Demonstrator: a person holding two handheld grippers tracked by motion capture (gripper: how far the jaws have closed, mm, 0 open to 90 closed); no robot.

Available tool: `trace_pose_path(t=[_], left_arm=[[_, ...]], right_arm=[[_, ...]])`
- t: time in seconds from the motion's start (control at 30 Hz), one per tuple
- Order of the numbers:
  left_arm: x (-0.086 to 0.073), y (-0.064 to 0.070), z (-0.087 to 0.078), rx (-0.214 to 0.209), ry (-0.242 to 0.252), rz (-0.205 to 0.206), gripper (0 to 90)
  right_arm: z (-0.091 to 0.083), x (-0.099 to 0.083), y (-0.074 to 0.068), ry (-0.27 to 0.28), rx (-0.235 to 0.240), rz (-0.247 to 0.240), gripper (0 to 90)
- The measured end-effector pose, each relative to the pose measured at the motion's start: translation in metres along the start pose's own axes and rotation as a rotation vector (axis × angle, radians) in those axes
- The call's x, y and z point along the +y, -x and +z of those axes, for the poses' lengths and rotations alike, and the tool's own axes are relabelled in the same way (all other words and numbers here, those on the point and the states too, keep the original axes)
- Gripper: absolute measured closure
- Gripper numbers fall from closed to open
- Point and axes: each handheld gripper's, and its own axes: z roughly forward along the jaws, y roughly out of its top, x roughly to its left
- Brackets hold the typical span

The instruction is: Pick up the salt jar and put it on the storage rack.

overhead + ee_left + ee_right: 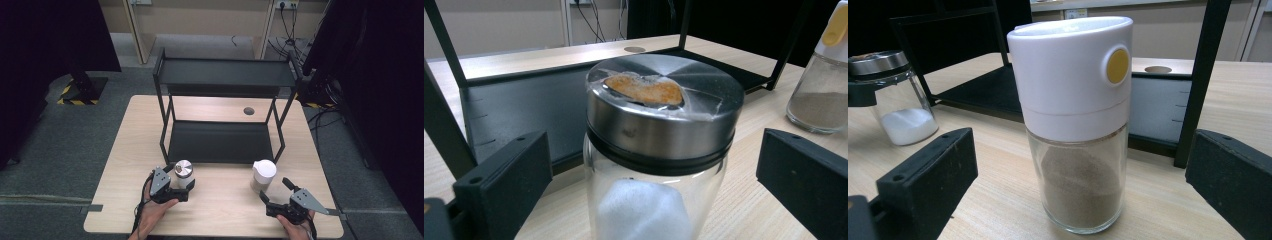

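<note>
On the worktop [215,200] before the black rack [220,140], the left claw [182,187] gapes around the steel-lidded jar [183,172] and the right claw [274,192] gapes near the white-capped shaker [263,175]

In the left gripper view the bottom edge of the frame cuts off the base of the steel-lidded jar [659,165], and the right edge clips the white-capped shaker [821,75]. In the high view the left claw [176,186] hides that jar's lower side. Both forearms are cut off at the frame's bottom.

Black rack [223,80] blocks the table's far half, near tabletop [220,207] free
</note>
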Motion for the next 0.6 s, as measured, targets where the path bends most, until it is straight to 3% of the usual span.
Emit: trace_pose_path(t=[0.27, 0.53, 0.6], left_arm=[[0.001, 0.0, 0.005, 0.006, -0.005, 0.009, 1.7], [0.002, -0.001, 0.011, 0.003, -0.008, 0.004, 9.5], [0.001, -0.001, 0.013, 0.004, -0.01, 0.002, 15.1]], right_arm=[[0.0, 0.0, 0.0, 0.0, 0.001, 0.002, 0.5], [0.0, 0.0, 0.001, 0.0, 0.003, 0.003, 0.5], [0.0, 0.0, 0.001, 0.0, 0.003, 0.003, 0.5]])
